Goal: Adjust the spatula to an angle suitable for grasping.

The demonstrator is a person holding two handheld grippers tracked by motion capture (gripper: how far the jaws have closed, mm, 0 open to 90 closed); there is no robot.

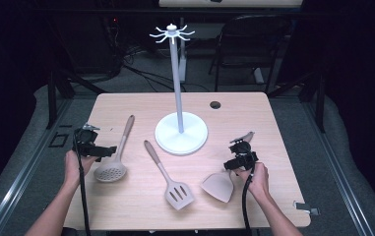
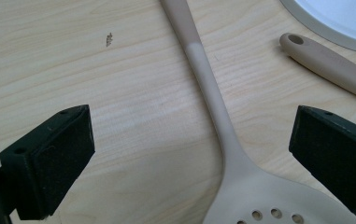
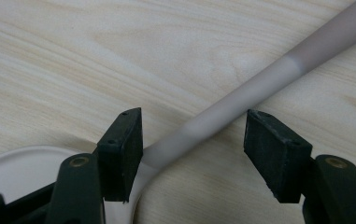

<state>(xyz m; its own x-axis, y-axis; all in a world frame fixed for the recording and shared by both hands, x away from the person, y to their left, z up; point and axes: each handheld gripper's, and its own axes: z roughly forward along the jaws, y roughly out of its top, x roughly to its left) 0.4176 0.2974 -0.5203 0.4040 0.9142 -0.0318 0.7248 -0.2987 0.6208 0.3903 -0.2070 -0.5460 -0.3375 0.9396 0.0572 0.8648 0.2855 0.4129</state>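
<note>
Right gripper [image 3: 193, 154] spread astride solid spatula [image 3: 241, 100] handle, pads not pressing. Left gripper [image 2: 192, 158] wide apart over skimmer [image 2: 213, 102] neck.

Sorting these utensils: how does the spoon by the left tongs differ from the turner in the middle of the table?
The beige perforated skimmer spoon has a round head with small holes; the beige slotted turner has a squarish head with long slots. The skimmer's handle leans up-right, the turner's up-left. Both lie flat on the wooden table, ungripped.
</note>
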